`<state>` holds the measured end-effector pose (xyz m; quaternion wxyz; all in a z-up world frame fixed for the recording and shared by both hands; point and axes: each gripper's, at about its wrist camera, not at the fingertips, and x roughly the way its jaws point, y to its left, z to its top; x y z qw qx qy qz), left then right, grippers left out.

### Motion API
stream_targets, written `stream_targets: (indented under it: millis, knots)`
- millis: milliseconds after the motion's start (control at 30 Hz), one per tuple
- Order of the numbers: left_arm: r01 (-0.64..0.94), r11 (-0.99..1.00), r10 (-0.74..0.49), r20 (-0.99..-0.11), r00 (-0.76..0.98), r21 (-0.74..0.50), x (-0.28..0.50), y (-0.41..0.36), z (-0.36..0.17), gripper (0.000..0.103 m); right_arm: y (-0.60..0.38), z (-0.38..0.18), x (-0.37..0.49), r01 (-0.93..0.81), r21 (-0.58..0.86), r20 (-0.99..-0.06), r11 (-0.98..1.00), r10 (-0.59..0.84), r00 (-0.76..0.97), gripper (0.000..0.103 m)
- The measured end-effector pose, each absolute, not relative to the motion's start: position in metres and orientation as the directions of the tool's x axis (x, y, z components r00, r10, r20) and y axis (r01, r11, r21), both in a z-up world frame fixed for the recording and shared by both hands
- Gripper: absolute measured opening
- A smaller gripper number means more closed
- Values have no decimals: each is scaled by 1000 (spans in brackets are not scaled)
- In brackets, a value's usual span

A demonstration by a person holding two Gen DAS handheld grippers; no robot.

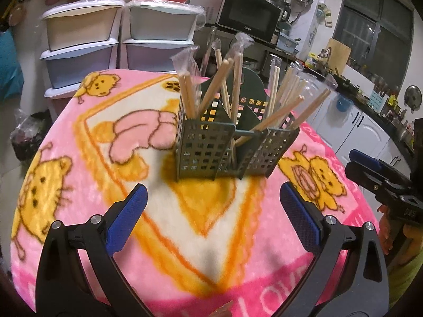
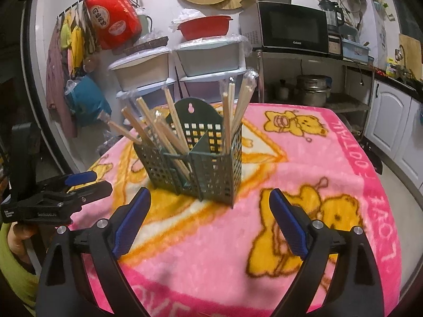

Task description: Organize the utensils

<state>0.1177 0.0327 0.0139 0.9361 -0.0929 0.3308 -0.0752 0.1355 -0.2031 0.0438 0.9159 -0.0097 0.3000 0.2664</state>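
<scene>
Nearest the lens, the left gripper hangs with its blue pads spread wide and nothing between them, just in front of the green holder; the right gripper is likewise agape and empty, a little to the holder's right-front. The holder stands upright on the pink blanket, its compartments bristling with chopsticks, many in clear wrappers, splayed outward at all angles. No loose utensil shows on the blanket around the holder. I judge the gathering done or nearly so; what remains looks like tidying. The next move probably calls for pinching one leaning stick near its top and setting it straighter without tipping the light holder.
</scene>
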Motion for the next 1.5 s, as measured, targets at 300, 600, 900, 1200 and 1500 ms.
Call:
stream_targets:
  millis: [300,600,900,1200,1500]
  knots:
    - [57,978,-161,-559,814,-199,101,30,-2,92,-204,22,116,-467,123,-508,876,460,728,94]
    - [66,984,-144,-513,846,-168,86,22,-10,92,-213,11,96,-431,87,-422,898,425,801,96]
    - [16,993,-70,-474,878,-116,78,14,-12,92,-216,4,79,-442,75,-364,894,437,822,96]
    - [-2,996,-31,-372,928,-88,67,9,-10,92,-213,3,59,-410,44,-237,911,408,881,96]
    - [-11,994,-30,-369,929,-107,66,13,-13,92,-212,-3,59,-369,33,-225,929,366,903,96]
